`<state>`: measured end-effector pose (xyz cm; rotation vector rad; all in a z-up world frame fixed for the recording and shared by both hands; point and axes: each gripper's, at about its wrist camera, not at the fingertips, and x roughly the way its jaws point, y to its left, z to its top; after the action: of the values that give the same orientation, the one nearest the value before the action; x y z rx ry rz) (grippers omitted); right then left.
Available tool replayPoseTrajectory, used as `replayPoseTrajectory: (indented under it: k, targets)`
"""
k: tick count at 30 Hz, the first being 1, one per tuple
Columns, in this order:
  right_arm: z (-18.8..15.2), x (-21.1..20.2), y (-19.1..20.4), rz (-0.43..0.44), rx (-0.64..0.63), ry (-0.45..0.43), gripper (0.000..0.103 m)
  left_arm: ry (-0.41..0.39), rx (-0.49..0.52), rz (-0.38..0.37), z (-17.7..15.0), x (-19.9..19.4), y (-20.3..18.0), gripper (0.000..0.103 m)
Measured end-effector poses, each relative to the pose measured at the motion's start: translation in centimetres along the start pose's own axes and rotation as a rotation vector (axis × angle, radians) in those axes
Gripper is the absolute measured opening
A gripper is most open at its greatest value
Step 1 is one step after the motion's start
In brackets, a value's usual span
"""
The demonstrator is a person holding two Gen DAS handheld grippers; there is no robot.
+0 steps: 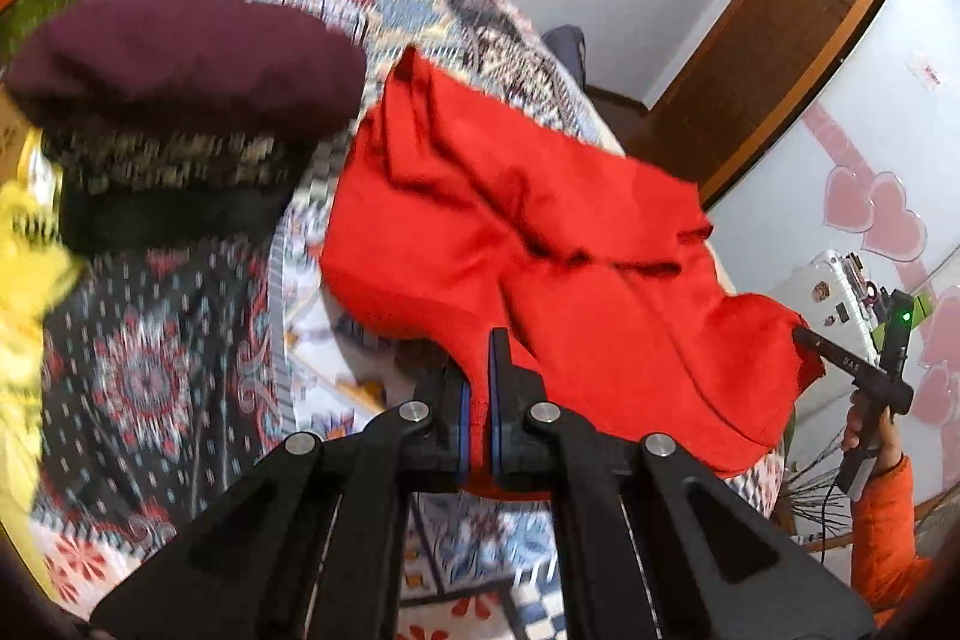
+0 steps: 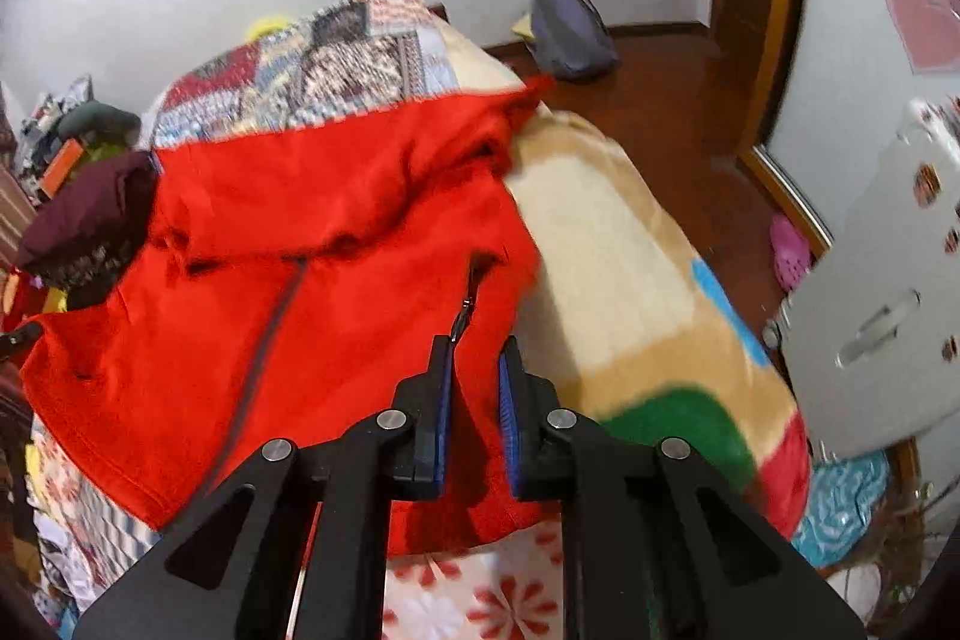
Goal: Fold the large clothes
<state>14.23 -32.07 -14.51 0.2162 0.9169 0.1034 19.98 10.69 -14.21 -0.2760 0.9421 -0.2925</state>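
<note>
White walls and a brown door frame stand behind the bed [image 1: 420, 10] with its patchwork cover. From the left wrist, the left gripper [image 1: 478, 400] is clamped on an edge of the red zip jacket [image 1: 540, 232], lifted over the bed's near edge beside a stack of folded clothes [image 1: 174, 112].

From the right wrist, the right gripper [image 2: 475, 400] pinches the jacket by its zipper [image 2: 465, 304]. I'd say a fold is mid-carry; next, lay it flat together.

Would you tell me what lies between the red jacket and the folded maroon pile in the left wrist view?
In the left wrist view, a strip of patterned bedspread separates the red jacket from the maroon pile.
</note>
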Motion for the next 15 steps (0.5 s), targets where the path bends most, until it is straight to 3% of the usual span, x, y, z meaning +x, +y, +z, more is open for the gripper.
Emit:
replayPoseTrajectory:
  k: [9,15]
  targets:
    - [9.8,3.3,1.2,-0.035,-0.039,-0.103,0.012,-0.091,0.035,0.034,9.4,2.1,-1.5,0.003]
    - [15.3,8.7,0.2,-0.02,0.052,-0.078,0.012,-0.109,0.039,0.1,17.0,7.0,-1.7,0.003]
